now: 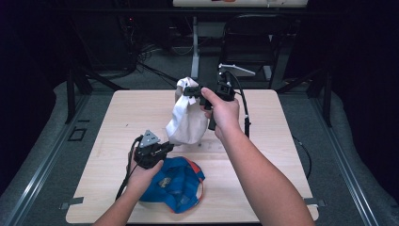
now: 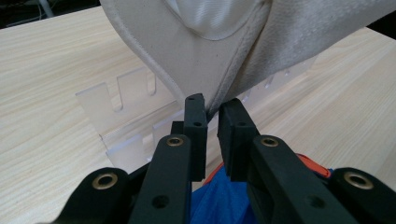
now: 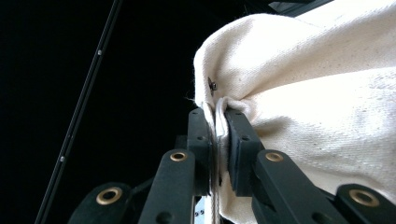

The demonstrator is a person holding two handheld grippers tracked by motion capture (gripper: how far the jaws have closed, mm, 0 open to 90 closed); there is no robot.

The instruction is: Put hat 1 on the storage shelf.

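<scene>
Your right tool point(image 3: 219, 135) is clamped on a bunched fold of the white cloth cap point(image 1: 187, 115), with cloth and a strand of cord pinched between its jaws, and it holds the cap up above the middle of the worktop point(image 1: 113, 122). Your left tool point(image 2: 212, 112) has its jaws nearly closed on the cap's lowest edge, where the stiff brim point(image 2: 187, 56) and the softer cloth come together in a point; the pads sit on that tip with only a narrow gap between them. The cap hangs between the two tools, its top by your right hand point(image 1: 221, 113) and its bottom at your left hand point(image 1: 143, 172). Behind the cap, a clear plastic rack point(image 2: 121, 107) with slots stands on the worktop. A blue cap point(image 1: 176, 183) with orange trim lies on the worktop just beside your left hand, near the front edge.
</scene>
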